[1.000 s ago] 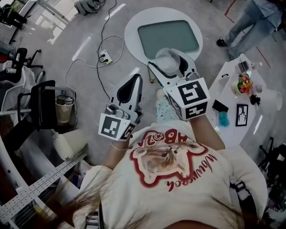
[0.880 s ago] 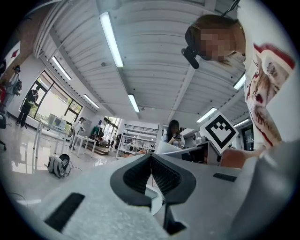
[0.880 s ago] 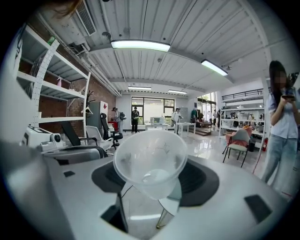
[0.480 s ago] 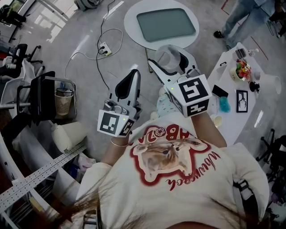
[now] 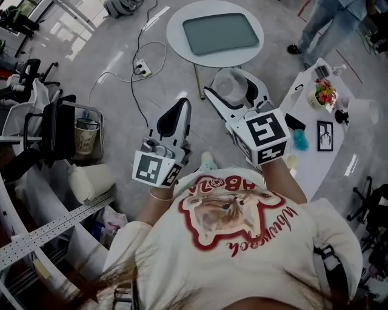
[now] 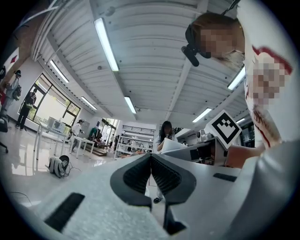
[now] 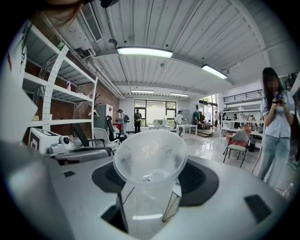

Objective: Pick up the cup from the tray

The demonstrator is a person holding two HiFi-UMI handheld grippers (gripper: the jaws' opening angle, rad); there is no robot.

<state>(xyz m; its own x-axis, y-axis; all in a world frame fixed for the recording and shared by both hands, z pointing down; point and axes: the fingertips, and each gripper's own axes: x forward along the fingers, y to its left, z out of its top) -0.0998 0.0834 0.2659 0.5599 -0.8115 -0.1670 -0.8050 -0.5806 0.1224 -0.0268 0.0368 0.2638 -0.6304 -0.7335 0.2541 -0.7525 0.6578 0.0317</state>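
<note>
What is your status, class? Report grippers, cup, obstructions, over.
Right gripper shut on clear plastic cup. Left gripper shut, empty. Cup off the grey tray, which sits bare on round white table. Nothing obstructing.

My left tool (image 5: 182,106) has its jaws pressed together, empty; my right tool (image 5: 233,91) clamps the cup (image 7: 150,159), both held out before my chest.

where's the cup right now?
Head view, right of centre: the cup is clamped in the fingers of the right gripper, above the floor, just short of the round table carrying the tray.
</note>
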